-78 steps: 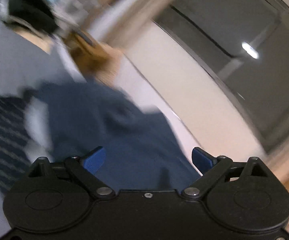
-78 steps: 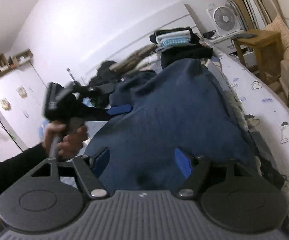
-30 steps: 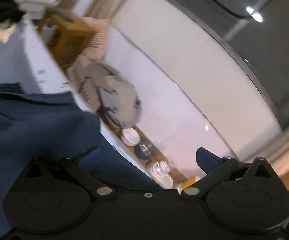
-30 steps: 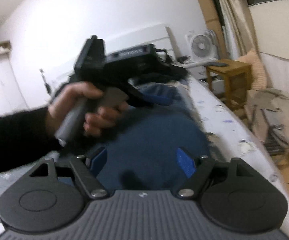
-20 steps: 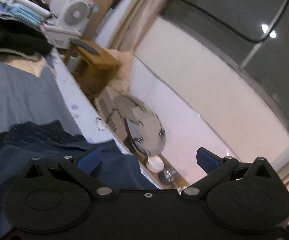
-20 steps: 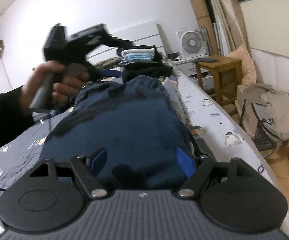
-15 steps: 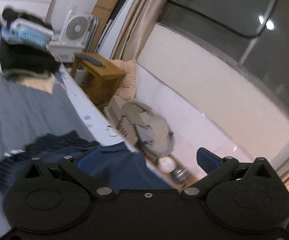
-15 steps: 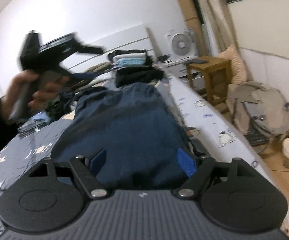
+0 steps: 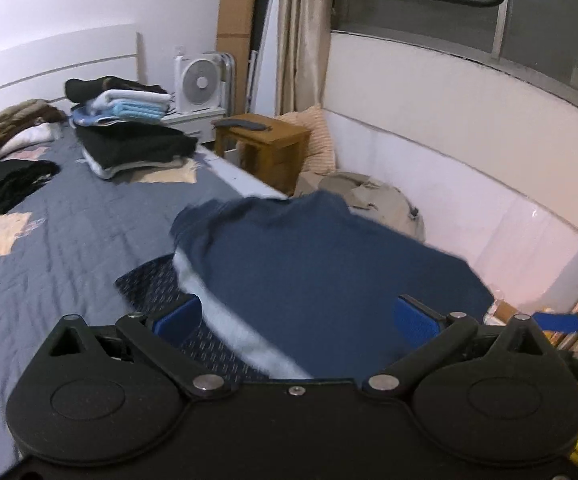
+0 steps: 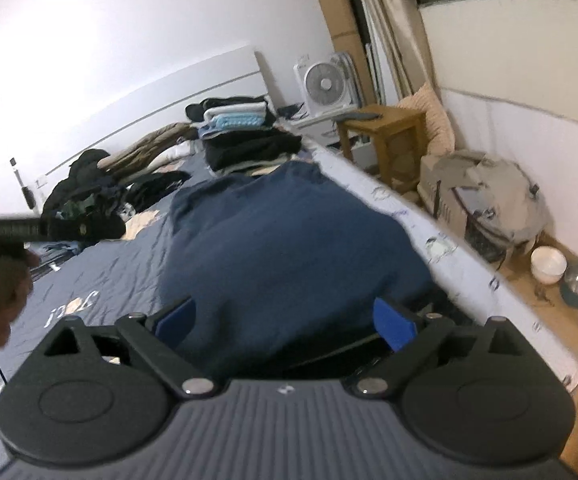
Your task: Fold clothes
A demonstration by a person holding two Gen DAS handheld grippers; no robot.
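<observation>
A: What does the garment look like?

B: A navy blue top (image 9: pixel 329 264), folded into a soft mound on the grey-blue quilt (image 9: pixel 69 248) at the bed's window-side edge. In the left wrist view a pale lining strip (image 9: pixel 241 336) runs along its edge toward seven o'clock, and it lies on a dark striped cloth (image 9: pixel 153 284).

A: The grippers?

B: The left gripper (image 9: pixel 297 318) is spread wide, its blue pads (image 9: pixel 179 316) either side of the top but not pressing it. The right gripper (image 10: pixel 285 318) is likewise spread; its jaws have just been opening, with the top ahead between them and not pinched.

A: What does each view add?

B: From the left wrist, at ten o'clock, a stack of folded clothes (image 9: pixel 129 136); at twelve, a box fan (image 9: pixel 199 84) and a wooden stool (image 9: pixel 265 148); at three, a blue fingertip of the other gripper. Only this view shows the lining and the striped cloth.

A: And the right wrist?

B: At nine o'clock, a hand (image 10: pixel 5 292) gripping the left tool's handle; at ten, a heap of dark clothes (image 10: pixel 85 200); at three, a grey backpack (image 10: pixel 497 200) and a white bowl (image 10: pixel 549 264) on the floor.
</observation>
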